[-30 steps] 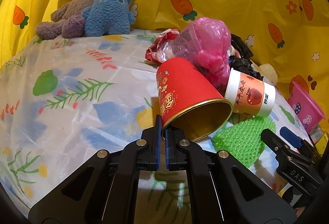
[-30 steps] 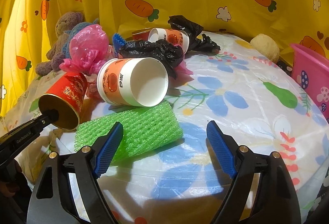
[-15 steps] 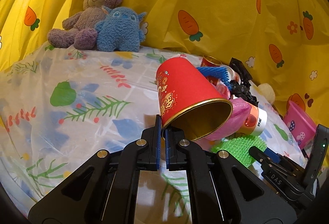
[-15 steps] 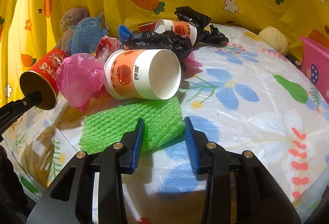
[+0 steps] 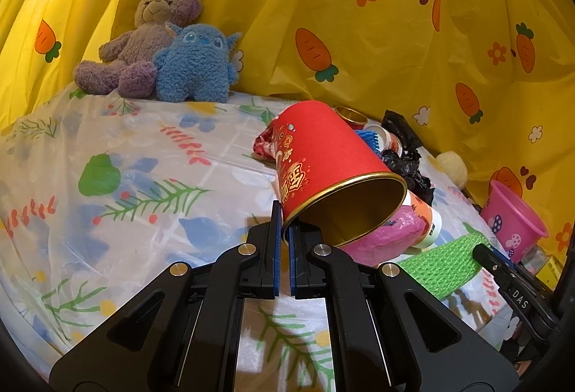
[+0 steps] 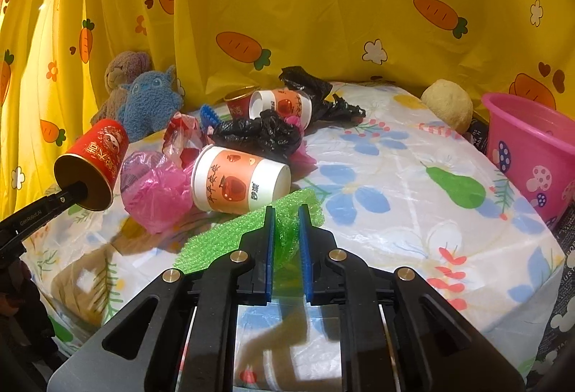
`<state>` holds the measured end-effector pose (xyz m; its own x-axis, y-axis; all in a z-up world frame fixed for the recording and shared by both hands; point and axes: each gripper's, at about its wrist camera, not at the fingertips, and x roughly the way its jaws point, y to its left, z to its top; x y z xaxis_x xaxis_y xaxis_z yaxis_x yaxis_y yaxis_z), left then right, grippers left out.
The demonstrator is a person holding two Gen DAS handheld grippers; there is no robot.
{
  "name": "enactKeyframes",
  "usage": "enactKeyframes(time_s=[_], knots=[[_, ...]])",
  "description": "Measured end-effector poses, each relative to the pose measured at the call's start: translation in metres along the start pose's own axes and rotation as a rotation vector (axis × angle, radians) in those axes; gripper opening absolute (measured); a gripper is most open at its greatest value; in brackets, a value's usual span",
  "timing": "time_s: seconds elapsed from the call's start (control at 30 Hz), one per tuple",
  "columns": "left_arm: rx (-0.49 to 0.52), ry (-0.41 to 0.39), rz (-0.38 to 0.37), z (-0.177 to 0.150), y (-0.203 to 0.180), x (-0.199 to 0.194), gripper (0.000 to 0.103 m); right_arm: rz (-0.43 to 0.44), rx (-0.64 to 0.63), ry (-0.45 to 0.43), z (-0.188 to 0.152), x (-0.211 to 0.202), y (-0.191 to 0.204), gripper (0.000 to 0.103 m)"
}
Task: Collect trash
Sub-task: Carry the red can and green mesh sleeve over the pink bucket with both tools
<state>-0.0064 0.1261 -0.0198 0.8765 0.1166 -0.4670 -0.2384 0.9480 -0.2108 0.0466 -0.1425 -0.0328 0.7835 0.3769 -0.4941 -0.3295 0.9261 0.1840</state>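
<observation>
Left gripper (image 5: 284, 226) fingers closed on rim of red cup (image 5: 330, 169), lifted, tipped, inside empty, gold print. Right gripper (image 6: 285, 230) fingers just closing, pinching green foam net (image 6: 230, 230) near counter (image 6: 413, 230) front. White-orange paper cup (image 6: 237, 181) on its side, Chinese text unreadable. Pink bucket (image 6: 528, 154) far right.

I see a big yellow curtain (image 5: 359, 32) with orange carrots and little flowers hanging behind everything. Under it is a table cover (image 5: 125, 176) with blue flowers, green leaves and a green pear on it. A purple teddy bear (image 5: 143, 39) sits at the back, by the curtain. A fuzzy blue monster toy (image 5: 197, 64) sits just beside it, touching it. On my right side I see a pale yellow fluffy ball (image 6: 447, 104) near the curtain.
</observation>
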Motion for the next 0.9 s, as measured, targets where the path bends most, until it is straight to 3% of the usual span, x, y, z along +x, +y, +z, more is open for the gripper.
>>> enactKeyframes(time_s=[0.27,0.43,0.9], knots=[[0.02,-0.033,-0.037,0.011,-0.016,-0.006,0.002,-0.032,0.0,-0.082,0.015,-0.025,-0.011,0.013],[0.047,-0.047,-0.101,0.021,-0.04,-0.01,0.002,-0.07,-0.002,-0.144,0.029,-0.04,-0.02,0.012],[0.203,-0.006,-0.351,0.044,-0.186,0.022,0.002,-0.292,0.039,-0.301,0.076,-0.075,-0.094,0.012]])
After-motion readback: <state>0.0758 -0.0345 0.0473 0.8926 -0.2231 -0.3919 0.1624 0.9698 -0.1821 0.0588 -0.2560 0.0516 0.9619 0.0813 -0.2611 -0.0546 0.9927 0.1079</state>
